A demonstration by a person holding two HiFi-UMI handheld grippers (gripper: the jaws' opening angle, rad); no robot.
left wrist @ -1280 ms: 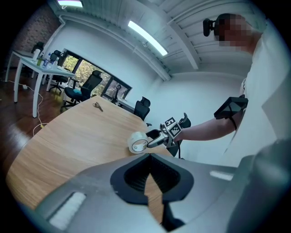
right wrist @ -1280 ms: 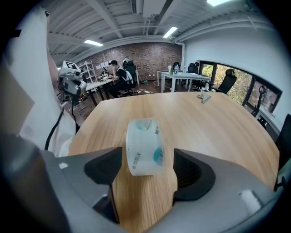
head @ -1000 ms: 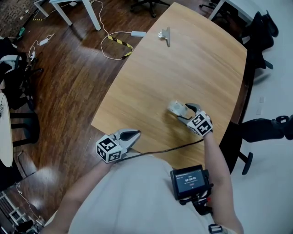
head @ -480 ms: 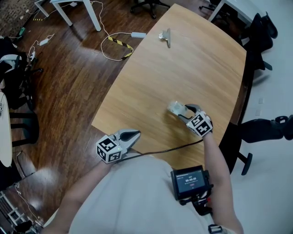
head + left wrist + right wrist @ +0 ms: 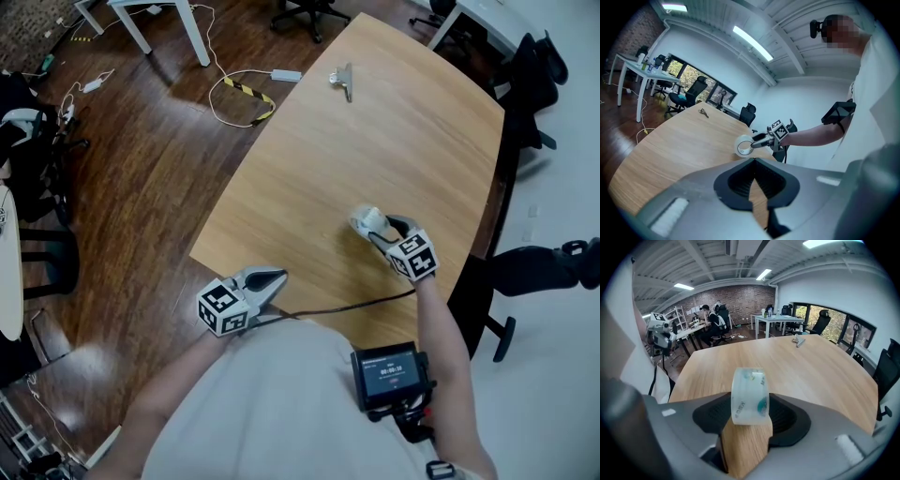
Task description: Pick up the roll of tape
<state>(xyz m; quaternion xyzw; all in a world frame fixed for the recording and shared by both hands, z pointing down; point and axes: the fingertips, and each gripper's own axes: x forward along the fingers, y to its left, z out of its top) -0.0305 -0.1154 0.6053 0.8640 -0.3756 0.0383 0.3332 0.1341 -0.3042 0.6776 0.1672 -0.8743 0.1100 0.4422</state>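
The roll of clear tape (image 5: 366, 219) stands on edge between the jaws of my right gripper (image 5: 373, 225), which is shut on it over the near right part of the wooden table (image 5: 394, 112). In the right gripper view the roll (image 5: 749, 396) sits upright between both dark pads. From the left gripper view the tape (image 5: 744, 146) hangs just above the tabletop at the tip of the right gripper (image 5: 761, 139). My left gripper (image 5: 277, 277) hovers by the table's near left edge, its jaws together and holding nothing.
A small metal clip (image 5: 340, 77) lies at the table's far end. Cables (image 5: 239, 89) trail on the dark wood floor to the left. Black office chairs (image 5: 534, 66) stand along the table's right side. A black device (image 5: 389, 373) hangs at my chest.
My right gripper has closed on the tape roll and rolled a little, tipping the roll up on edge. The left gripper has stayed where it was.
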